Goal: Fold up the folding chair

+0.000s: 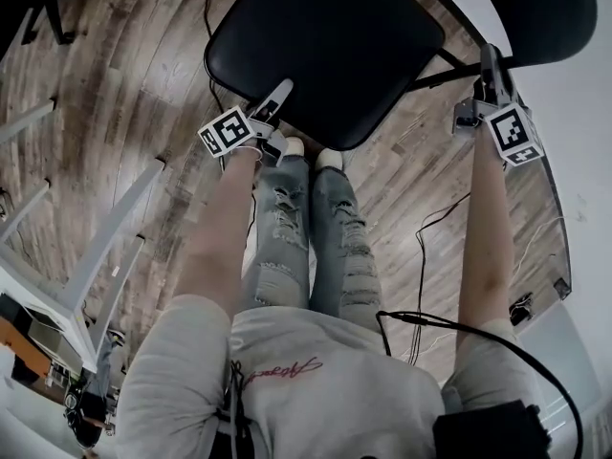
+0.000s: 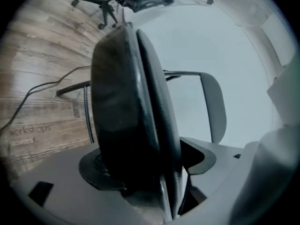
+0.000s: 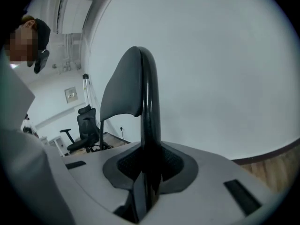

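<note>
Even, soft light; strong fisheye edges, close foreground perhaps slightly blurred.

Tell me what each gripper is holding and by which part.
Both hold the folding chair: left gripper clamps the seat edge, right gripper the black frame tube.

Head view looks down; others closely share chair [image 1: 325, 46].

The word "workshops" is printed on the wooden floor [image 2: 35, 86]. The smaller line beneath it is too blurred to read. Pink script on the shirt [image 1: 287, 395] is illegible.
</note>
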